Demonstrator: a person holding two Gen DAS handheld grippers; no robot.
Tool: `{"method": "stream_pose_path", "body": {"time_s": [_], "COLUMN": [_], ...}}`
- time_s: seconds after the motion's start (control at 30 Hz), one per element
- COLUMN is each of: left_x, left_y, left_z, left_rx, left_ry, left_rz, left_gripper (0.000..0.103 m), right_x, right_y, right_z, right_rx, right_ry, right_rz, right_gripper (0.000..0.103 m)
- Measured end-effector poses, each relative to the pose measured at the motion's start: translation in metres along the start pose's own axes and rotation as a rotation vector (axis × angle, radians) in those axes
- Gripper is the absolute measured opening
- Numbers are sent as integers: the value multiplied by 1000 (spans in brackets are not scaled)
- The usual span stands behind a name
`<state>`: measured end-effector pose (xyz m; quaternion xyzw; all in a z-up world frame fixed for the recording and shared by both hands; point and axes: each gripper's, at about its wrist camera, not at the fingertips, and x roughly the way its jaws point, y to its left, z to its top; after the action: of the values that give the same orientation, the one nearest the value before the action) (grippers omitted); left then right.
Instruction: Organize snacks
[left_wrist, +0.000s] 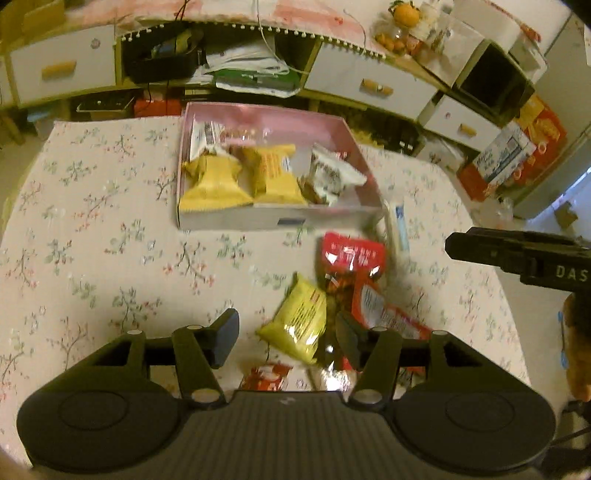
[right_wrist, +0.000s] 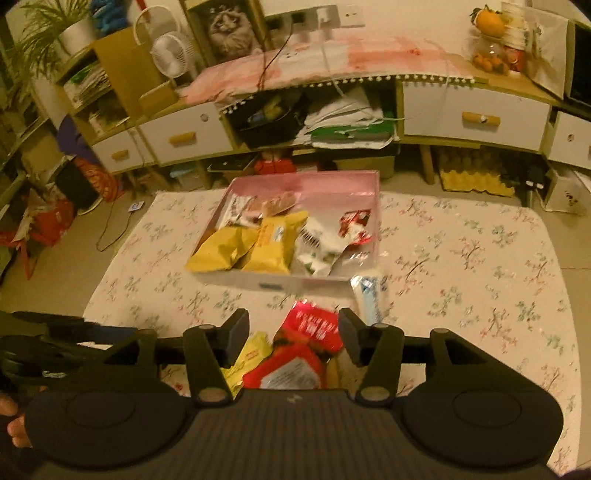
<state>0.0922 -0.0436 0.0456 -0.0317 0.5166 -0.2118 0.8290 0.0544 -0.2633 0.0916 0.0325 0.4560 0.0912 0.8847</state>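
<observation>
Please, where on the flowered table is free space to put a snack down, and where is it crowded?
Free: the tablecloth left of the pink box, and the wide stretch on the box's right. Crowded: inside the box, and the loose snack pile before its front wall, beneath both open grippers.

One pink box (right_wrist: 373, 206) holds two yellow snack bags (right_wrist: 251, 243). On the table (right_wrist: 480, 258) lies one more yellow bag (left_wrist: 301, 321).

- I'm in a home living room: a long sideboard (right_wrist: 476, 118) with white drawers faces me.
- A cat picture (right_wrist: 227, 27), desk fan (right_wrist: 171, 51) and fruit (right_wrist: 489, 22) sit on top.
</observation>
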Motion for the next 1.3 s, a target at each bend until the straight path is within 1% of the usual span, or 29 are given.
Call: {"method": "stream_pose_path", "body": {"time_s": [0.07,0.17,0.23,0.37,0.6,0.73,0.8,0.87,0.93,1.0,1.1,1.17,1.27,1.3], "left_x": [4,12,17,29,49,58,59,62,65,65,61,60,59,59], "left_y": [0,-5,-7,-8,-5,-6,-6,-6,-6,-10,-12,-12,-12,-12], "left_z": [-7,-21,-25,-36,-46,-52,-53,-55,-57,-59,-60,-59,-59,-59], "left_rx": [1,28,48,73,101,115,133,146,150,177,176,178,179,179], "left_ry": [16,55,82,136,201,221,217,221,228,216,205,200,198,198], "left_rz": [1,11,17,35,88,102,98,99,97,109,98,96,93,92], "left_gripper": [65,65,68,73,75,74,68,40,38,36,35,35,35,35], "right_x": [1,0,4,9,7,19,26,32,36,39,43,48,58,61], "right_y": [4,9,8,3,-15,-19,-20,-18,-14,-3,13,20,28,30], "right_z": [-3,-9,-11,-18,-24,-30,-35,-40,-47,-56,-68,-74,-83,-85], "right_rx": [-34,-79,-92,-97,-56,-83,-116,-156,-213,-301,-411,-450,-499,-514], "right_ry": [8,4,9,36,43,110,148,189,229,257,276,297,314,319], "right_rz": [1,-18,-26,-58,-92,-109,-124,-114,-82,-64,-47,-27,-46,-58], "right_gripper": [52,60,70,71,76,78,78,78,80,80,80,76,74,70]}}
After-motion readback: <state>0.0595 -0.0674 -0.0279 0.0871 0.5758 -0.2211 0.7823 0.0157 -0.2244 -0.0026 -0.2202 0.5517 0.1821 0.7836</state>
